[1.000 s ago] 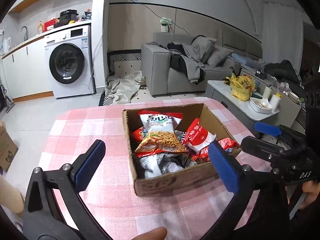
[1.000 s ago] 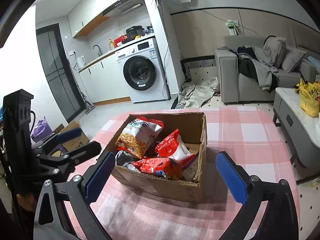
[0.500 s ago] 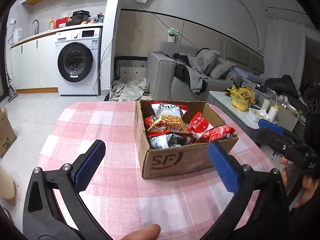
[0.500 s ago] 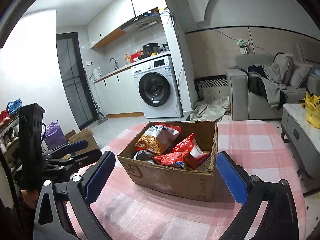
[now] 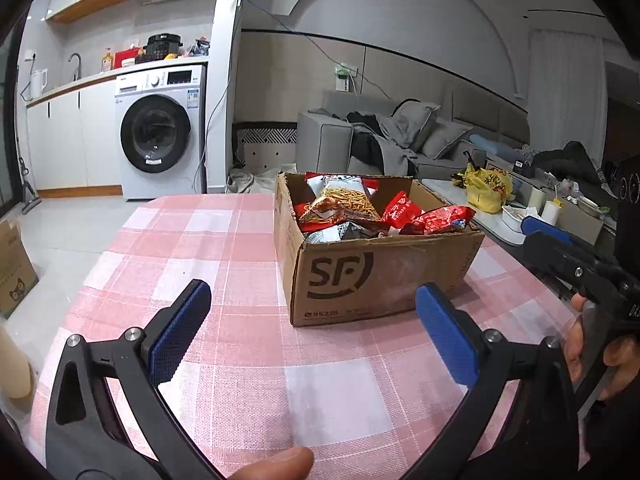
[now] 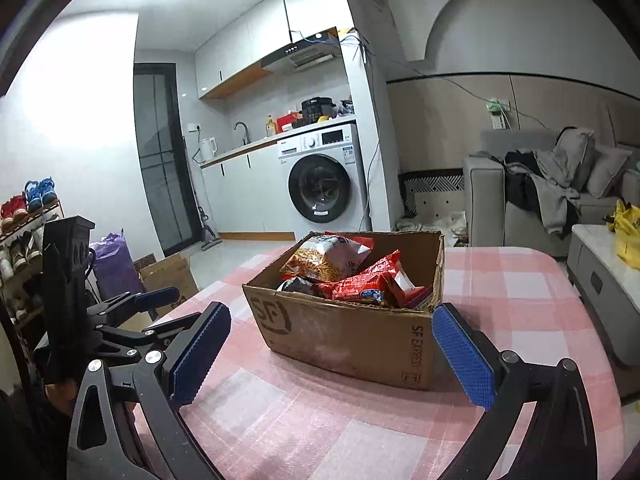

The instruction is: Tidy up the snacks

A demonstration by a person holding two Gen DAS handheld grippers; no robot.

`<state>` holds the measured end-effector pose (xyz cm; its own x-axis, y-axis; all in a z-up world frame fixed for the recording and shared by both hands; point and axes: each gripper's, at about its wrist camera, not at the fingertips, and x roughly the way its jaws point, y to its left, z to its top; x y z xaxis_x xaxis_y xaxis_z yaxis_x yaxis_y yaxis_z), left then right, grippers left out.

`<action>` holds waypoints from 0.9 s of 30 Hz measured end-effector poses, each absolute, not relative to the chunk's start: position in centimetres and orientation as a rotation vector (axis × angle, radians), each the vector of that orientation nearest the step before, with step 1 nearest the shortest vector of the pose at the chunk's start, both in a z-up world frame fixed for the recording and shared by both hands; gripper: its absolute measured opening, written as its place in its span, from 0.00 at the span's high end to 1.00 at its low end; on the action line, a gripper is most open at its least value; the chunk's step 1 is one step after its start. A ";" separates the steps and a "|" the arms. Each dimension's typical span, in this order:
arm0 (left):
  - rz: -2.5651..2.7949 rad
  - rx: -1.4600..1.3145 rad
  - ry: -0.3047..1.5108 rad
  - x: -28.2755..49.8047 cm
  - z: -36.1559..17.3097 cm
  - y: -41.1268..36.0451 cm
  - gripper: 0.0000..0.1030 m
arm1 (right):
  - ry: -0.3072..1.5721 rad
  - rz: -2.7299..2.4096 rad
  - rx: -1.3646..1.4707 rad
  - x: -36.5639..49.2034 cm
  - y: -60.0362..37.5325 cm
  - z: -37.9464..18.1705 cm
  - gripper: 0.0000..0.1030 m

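A brown cardboard box (image 5: 372, 280) marked SF stands on the pink checked tablecloth (image 5: 224, 264); it also shows in the right wrist view (image 6: 348, 340). It holds several snack bags, with an orange noodle-snack bag (image 5: 348, 202) on top and red packets (image 5: 444, 216) beside it. My left gripper (image 5: 316, 336) is open and empty, low over the cloth in front of the box. My right gripper (image 6: 332, 356) is open and empty, in front of the box's near corner. Each gripper shows at the edge of the other's view.
A washing machine (image 5: 160, 144) and kitchen counter stand behind the table. A grey sofa (image 5: 384, 140) and a low table with a yellow bag (image 5: 486, 190) are to the right. A cardboard box (image 5: 12, 268) is on the floor at left.
Both grippers have dropped lower and pulled back from the box, so I now see its front face instead of looking down into it. Both jaws stay open.
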<state>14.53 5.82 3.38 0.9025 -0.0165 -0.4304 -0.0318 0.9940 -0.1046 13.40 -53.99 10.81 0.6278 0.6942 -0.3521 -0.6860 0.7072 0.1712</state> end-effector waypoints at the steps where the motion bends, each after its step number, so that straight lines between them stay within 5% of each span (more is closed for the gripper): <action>1: 0.010 -0.109 0.438 14.5 3.3 5.8 0.01 | 0.414 0.785 0.018 13.4 -54.0 10.6 0.00; 27: 0.042 -0.121 0.412 15.8 0.7 6.3 0.01 | 0.382 0.739 -0.040 12.7 -53.9 8.0 0.00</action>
